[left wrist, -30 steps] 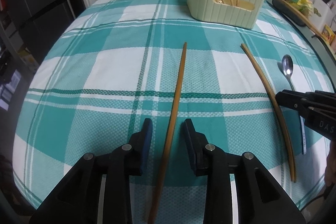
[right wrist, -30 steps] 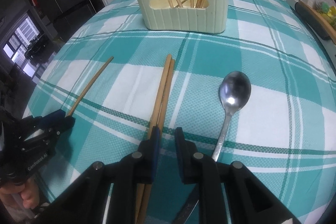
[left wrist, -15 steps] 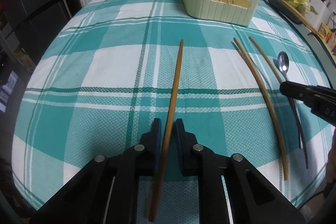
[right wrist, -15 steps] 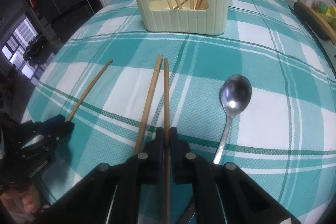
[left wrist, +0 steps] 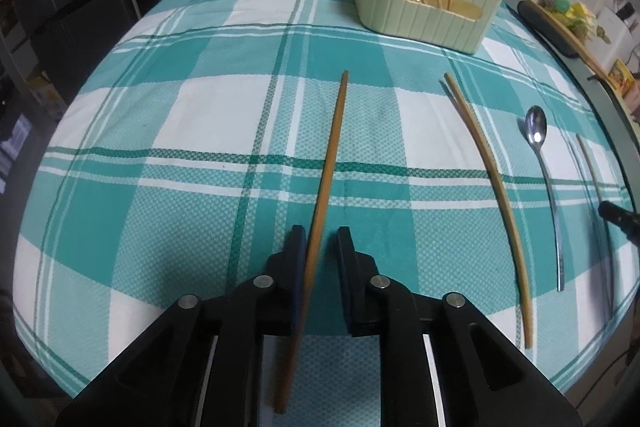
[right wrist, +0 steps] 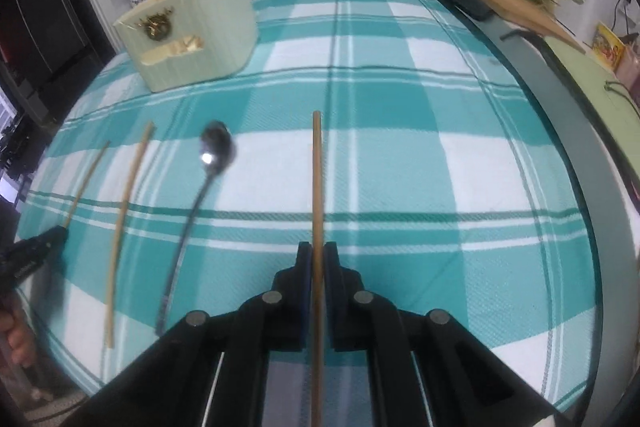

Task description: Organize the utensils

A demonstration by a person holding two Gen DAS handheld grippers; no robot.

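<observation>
The right hand-held gripper [right wrist: 316, 263] is clamped fully on one bamboo chopstick [right wrist: 317, 187], which juts forward above the checked tablecloth [right wrist: 400, 87] on the worktop. The left hand-held gripper [left wrist: 322, 247] straddles another chopstick [left wrist: 334, 147]; its jaws are opening, with a gap on the right side. A third chopstick [left wrist: 488, 179] and a steel spoon [left wrist: 538, 143] lie loose between them. The cream utensil holder [left wrist: 424, 11] at the far side already holds several sticks, so roughly four pieces remain.
</observation>
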